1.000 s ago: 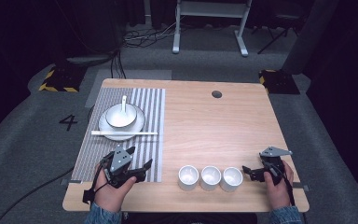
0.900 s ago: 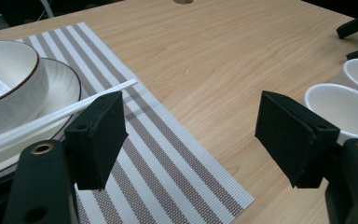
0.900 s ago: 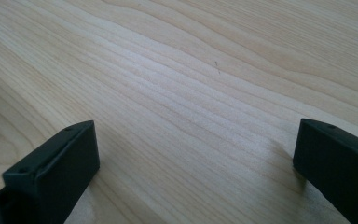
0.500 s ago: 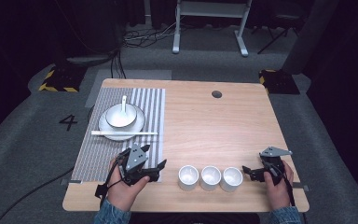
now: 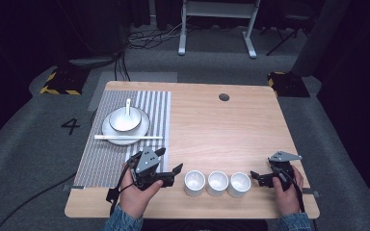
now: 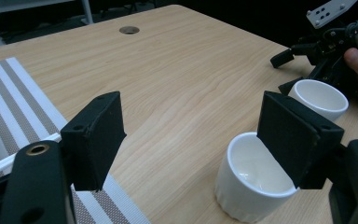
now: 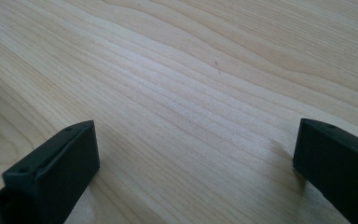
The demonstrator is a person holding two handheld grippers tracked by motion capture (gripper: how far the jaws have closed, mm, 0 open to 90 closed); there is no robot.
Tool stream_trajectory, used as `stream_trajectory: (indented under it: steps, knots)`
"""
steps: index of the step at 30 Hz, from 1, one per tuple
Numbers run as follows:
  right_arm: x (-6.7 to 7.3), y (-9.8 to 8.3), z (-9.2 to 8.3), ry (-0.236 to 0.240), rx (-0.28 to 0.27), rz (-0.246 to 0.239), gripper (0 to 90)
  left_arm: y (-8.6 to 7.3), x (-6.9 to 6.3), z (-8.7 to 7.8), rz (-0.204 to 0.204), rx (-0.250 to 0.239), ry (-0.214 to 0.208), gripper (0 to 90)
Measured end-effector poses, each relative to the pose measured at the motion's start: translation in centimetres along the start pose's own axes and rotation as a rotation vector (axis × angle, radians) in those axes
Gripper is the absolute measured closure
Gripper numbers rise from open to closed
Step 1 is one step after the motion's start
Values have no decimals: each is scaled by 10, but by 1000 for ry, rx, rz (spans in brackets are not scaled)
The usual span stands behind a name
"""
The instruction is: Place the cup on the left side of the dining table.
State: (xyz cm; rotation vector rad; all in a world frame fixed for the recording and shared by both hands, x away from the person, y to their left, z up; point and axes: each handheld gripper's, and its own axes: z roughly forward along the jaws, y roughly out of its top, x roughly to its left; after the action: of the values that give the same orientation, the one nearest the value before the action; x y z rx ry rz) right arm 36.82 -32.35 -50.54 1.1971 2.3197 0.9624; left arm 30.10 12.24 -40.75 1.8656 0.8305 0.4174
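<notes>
Your left tongs, spread wide, sit just left of the nearest white cup; your right tongs gape wide too.

One black jaw hides the far rim of the nearest cup; the middle cup stays hidden behind it.
</notes>
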Motion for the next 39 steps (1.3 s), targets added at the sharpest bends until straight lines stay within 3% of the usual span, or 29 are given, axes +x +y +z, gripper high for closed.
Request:
stream_trajectory:
  steps: [10,12,22,28,39]
  knots:
    - [0,0,0,0,0,0,3,5,-11,20,41,23,18,216]
    - [0,0,0,0,0,0,3,6,-15,24,69,36,35,209]
    - [0,0,0,0,0,0,3,3,-29,42,76,57,-22,188]
    - [0,0,0,0,0,0,3,-1,-35,50,46,54,-40,184]
    - [0,0,0,0,0,0,3,-15,-46,66,50,128,-76,165]
